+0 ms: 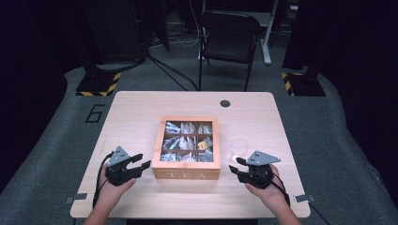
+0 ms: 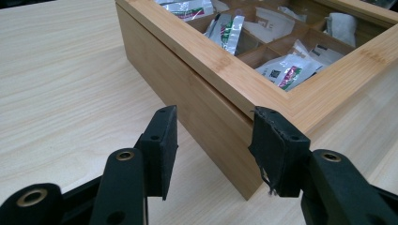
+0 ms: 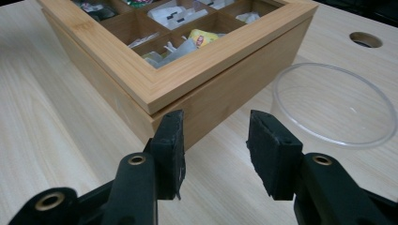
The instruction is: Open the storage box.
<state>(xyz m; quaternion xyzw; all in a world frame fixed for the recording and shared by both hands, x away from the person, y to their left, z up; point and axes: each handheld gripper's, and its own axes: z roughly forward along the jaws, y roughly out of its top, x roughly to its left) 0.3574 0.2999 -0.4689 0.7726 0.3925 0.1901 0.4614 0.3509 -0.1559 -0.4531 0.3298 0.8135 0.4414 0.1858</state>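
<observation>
Centrally on the light wooden table (image 1: 141, 108) sits one bamboo tea box (image 1: 186, 174), its nine compartments in three rows of three holding sachets, with one clear glass bowl (image 1: 239, 146) just beside its right wall and one round cable hole (image 1: 225, 103) near the far edge. Two hand-held grippers flank the box: the left gripper (image 1: 142, 161) has its jaws parted and empty around the near left corner, and the right gripper (image 1: 236, 164) is likewise released, jaws apart with nothing between them, near the near right corner. Bare tabletop lies open to the left, in front and behind, while the bowl narrows the room on the right.
</observation>
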